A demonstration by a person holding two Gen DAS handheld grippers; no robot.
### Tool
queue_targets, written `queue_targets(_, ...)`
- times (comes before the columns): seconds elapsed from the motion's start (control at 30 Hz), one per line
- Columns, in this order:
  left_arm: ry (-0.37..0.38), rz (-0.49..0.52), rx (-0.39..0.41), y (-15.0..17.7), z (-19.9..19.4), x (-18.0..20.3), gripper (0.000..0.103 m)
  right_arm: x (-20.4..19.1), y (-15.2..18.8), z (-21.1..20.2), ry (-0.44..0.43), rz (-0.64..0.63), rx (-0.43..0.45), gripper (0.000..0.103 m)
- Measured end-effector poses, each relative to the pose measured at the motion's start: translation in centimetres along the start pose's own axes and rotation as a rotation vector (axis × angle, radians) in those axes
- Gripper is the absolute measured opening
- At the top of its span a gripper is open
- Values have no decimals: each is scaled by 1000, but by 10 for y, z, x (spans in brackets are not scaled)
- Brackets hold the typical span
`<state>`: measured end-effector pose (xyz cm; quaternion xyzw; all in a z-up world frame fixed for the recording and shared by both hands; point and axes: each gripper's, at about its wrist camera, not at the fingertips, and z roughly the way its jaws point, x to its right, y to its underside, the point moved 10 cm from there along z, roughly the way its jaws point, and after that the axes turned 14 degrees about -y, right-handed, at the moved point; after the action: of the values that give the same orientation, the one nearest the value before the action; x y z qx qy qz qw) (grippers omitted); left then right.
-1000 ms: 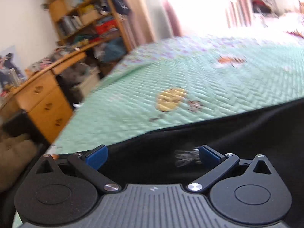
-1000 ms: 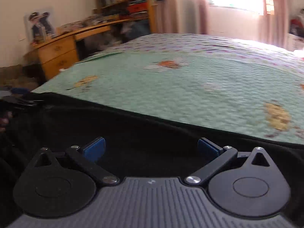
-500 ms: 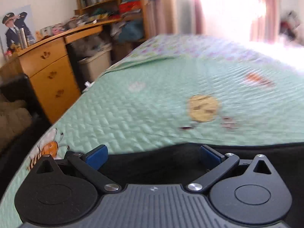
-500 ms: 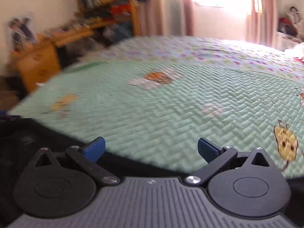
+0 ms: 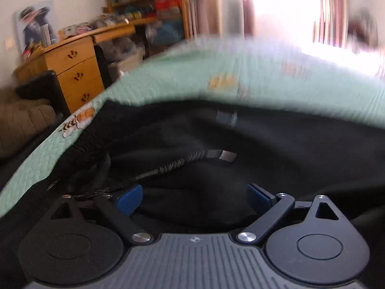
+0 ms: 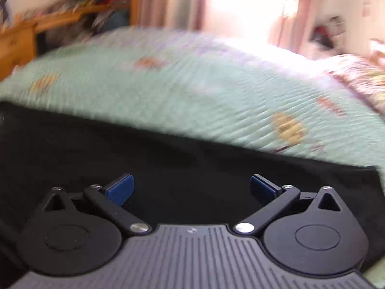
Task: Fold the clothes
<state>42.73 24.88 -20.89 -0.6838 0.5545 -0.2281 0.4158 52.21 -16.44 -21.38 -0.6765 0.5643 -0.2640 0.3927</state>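
A black garment (image 5: 276, 149) lies on the green quilted bed (image 5: 276, 82). In the left wrist view its zipper (image 5: 182, 162) with a metal pull runs across rumpled folds near the bed's left edge. My left gripper (image 5: 195, 197) is open just above that fabric, blue pads apart, holding nothing. In the right wrist view the garment (image 6: 168, 163) lies flat and dark, with a corner at the right. My right gripper (image 6: 191, 189) is open over it and empty. Both views are blurred by motion.
A wooden desk with drawers (image 5: 77, 72) and bookshelves (image 5: 149, 2) stand left of the bed. A brown cushion (image 5: 21, 125) lies low at the far left. A bright window with pink curtains (image 6: 240, 7) is behind the bed. A patterned pillow (image 6: 361, 72) lies at the right.
Both grippers have dropped and tilted down toward the garment, which now fills more of each view. The zipper has come into the left view. Both stay open.
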Motion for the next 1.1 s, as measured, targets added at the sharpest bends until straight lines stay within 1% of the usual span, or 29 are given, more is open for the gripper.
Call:
queue_targets(0.07, 28, -2, 56, 7, -34, 7, 102, -16, -4, -52, -126, 35, 105, 103)
queue_targets(0.1, 40, 3, 83, 12, -50, 12, 102, -30, 3, -72, -202, 54, 126, 103)
queue_targets(0.13, 34, -1, 88, 22, -62, 15, 102, -49, 17, -88, -280, 66, 127, 103)
queue_targets(0.2, 32, -22, 40, 50, -77, 22, 102, -85, 51, -107, -381, 67, 83, 103)
queue_targets(0.23, 42, -30, 6, 65, -82, 26, 102, -103, 71, -112, -408, 59, 57, 103)
queue_targets(0.3, 25, -17, -26, 91, -94, 28, 102, -130, 110, -119, -427, 55, 5, 103)
queue_targets(0.33, 8, -14, -22, 98, -100, 24, 102, -136, 125, -123, -424, 78, -9, 103)
queue_targets(0.4, -30, -13, -2, 108, -113, 12, 102, -140, 143, -130, -433, 141, -20, 103)
queue_targets(0.47, -66, -27, -2, 112, -121, -7, 102, -139, 150, -140, -418, 139, -25, 103)
queue_targets(0.53, -107, -58, -33, 119, -126, -28, 102, -135, 155, -151, -393, 127, -35, 103)
queue_targets(0.6, -157, -115, -79, 126, -122, -55, 102, -127, 159, -158, -384, 134, -55, 103)
queue_targets(0.63, -172, -147, -98, 130, -123, -68, 102, -120, 162, -161, -362, 129, -66, 103)
queue_targets(0.7, -190, -196, -102, 132, -127, -87, 102, -100, 174, -173, -269, 85, -78, 103)
queue_targets(0.8, -183, -240, -58, 126, -140, -100, 102, -63, 190, -196, -85, 29, -92, 103)
queue_targets(0.83, -170, -241, -41, 122, -145, -98, 102, -50, 195, -205, -18, 30, -98, 103)
queue_targets(0.87, -144, -232, -25, 119, -149, -92, 102, -41, 197, -214, 28, 35, -97, 103)
queue_targets(0.9, -114, -214, -14, 117, -153, -83, 102, -36, 198, -220, 53, 47, -92, 103)
queue_targets(0.97, -67, -148, 0, 117, -156, -58, 102, -46, 197, -228, -2, 103, -60, 103)
queue_targets(1.03, -44, -55, 4, 121, -154, -29, 102, -65, 195, -227, -72, 137, -35, 103)
queue_targets(1.07, -47, -1, -5, 127, -149, -19, 102, -76, 194, -223, -94, 119, -31, 103)
queue_targets(1.1, -68, 47, -34, 137, -141, -12, 102, -84, 196, -220, -93, 75, -31, 103)
